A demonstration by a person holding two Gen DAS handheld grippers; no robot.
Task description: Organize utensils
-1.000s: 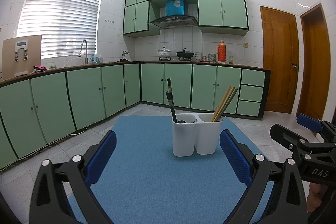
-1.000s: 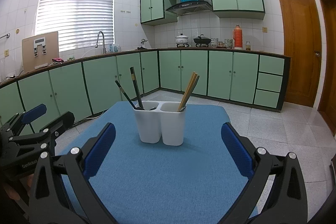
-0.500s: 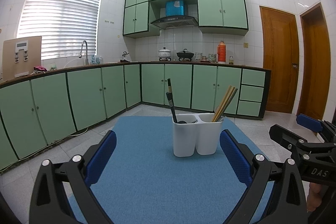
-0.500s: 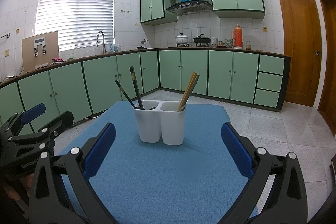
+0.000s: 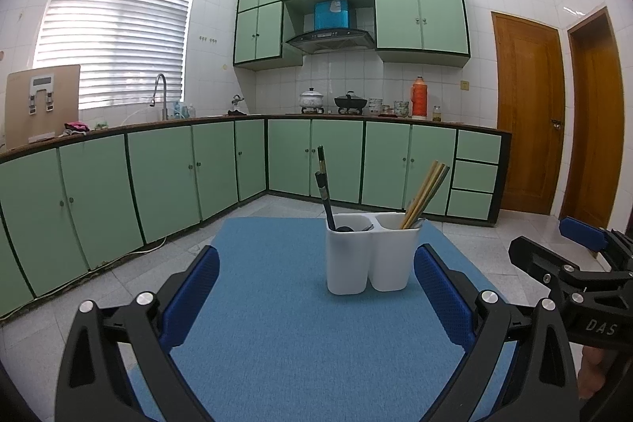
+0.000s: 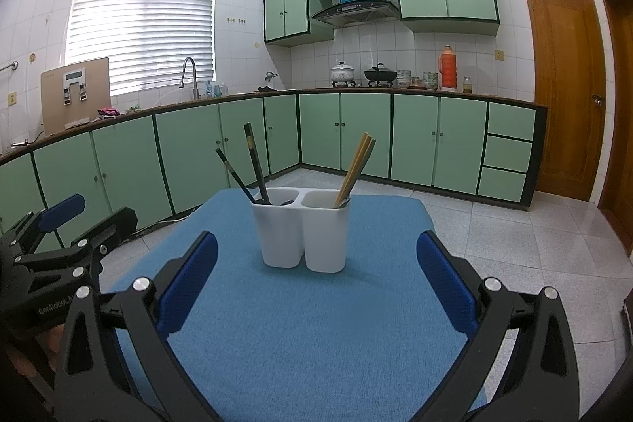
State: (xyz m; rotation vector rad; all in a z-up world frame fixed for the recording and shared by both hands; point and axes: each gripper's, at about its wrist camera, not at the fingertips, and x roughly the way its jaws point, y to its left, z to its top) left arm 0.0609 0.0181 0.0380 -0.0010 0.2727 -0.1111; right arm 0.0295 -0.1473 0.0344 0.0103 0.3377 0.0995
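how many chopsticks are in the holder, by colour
black chopsticks: 2
wooden chopsticks: about 2, too close together to split for sure
total: about 4, all in the white holder

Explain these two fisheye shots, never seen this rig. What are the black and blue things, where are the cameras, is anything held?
No robot arm here: a person holds one hand-held two-finger gripper per hand, each with a camera looking forward along its fingers. The blue pads at the bottom of each shot are that gripper's own fingers.

The left view shows the left gripper, with the right gripper at its right edge. The right view shows the right gripper, with the left one at its left edge. Both are open and hold nothing.

Ahead, on a blue mat, stands a white two-compartment holder: dark chopsticks in the left compartment, wooden chopsticks in the right.
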